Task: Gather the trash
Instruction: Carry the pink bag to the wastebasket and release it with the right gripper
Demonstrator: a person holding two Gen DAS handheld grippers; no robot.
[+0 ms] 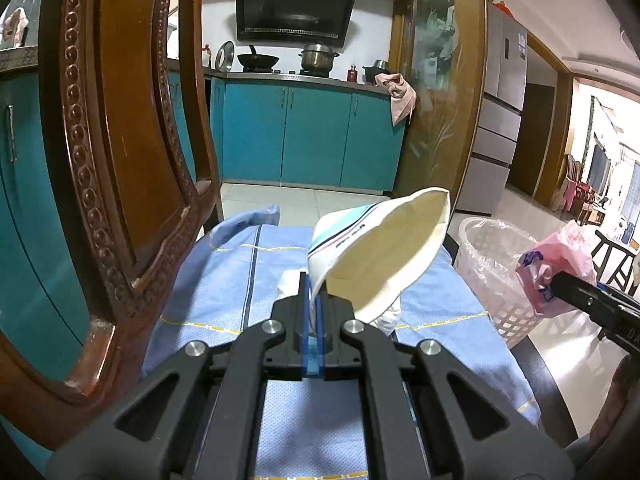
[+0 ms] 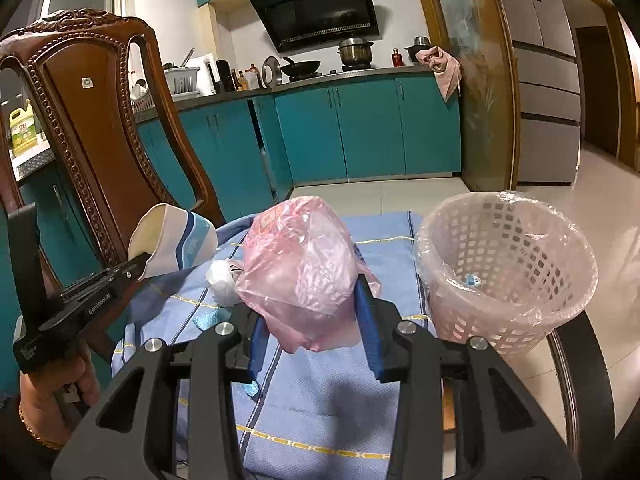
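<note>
Two grippers: left gripper (image 1: 315,304), right gripper (image 2: 310,320). One paper cup (image 1: 384,252); one pink plastic bag (image 2: 300,264); one crumpled white tissue (image 2: 222,282); one lined wastebasket (image 2: 508,264); one carved wooden chair (image 2: 92,120); one blue cloth (image 2: 320,408) on the worktop; one wok (image 1: 258,60); one steel pot (image 1: 318,56)

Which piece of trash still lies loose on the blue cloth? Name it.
The crumpled white tissue wad; the striped paper cup is pinched by the left gripper, the pink plastic bag by the right gripper.
</note>
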